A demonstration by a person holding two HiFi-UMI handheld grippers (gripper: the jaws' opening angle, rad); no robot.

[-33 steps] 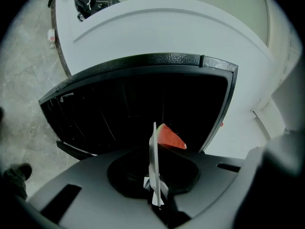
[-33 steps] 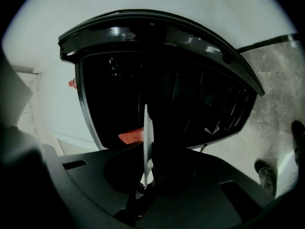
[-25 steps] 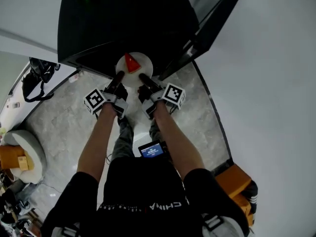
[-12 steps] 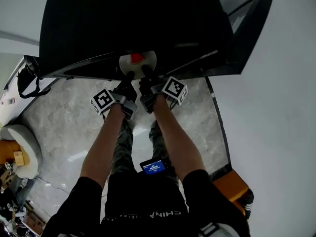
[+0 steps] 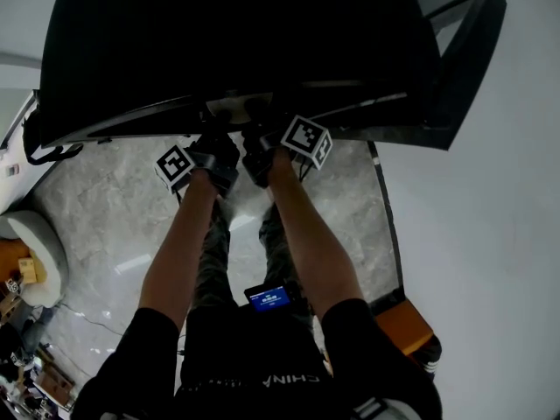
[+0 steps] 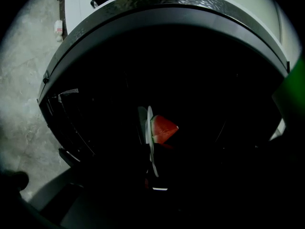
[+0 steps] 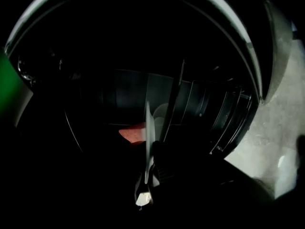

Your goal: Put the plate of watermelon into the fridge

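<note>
Both tongs reach into the glossy black fridge (image 5: 236,42), tips tucked under its front edge. On the left gripper (image 6: 152,175) the jaws are closing with the rim of the thin white plate (image 6: 150,142) between them, the round disc seen edge-on. A red triangular watermelon wedge (image 6: 163,129) sits on the plate, inside the dark cavity. The right gripper (image 7: 147,178) pinches the opposite rim, pads tight on it. Ribbed racks (image 7: 228,118) line the fridge's side. Outside, the floor (image 5: 105,226) is mottled grey stone and the flat door (image 5: 464,68) stands wide.
</note>
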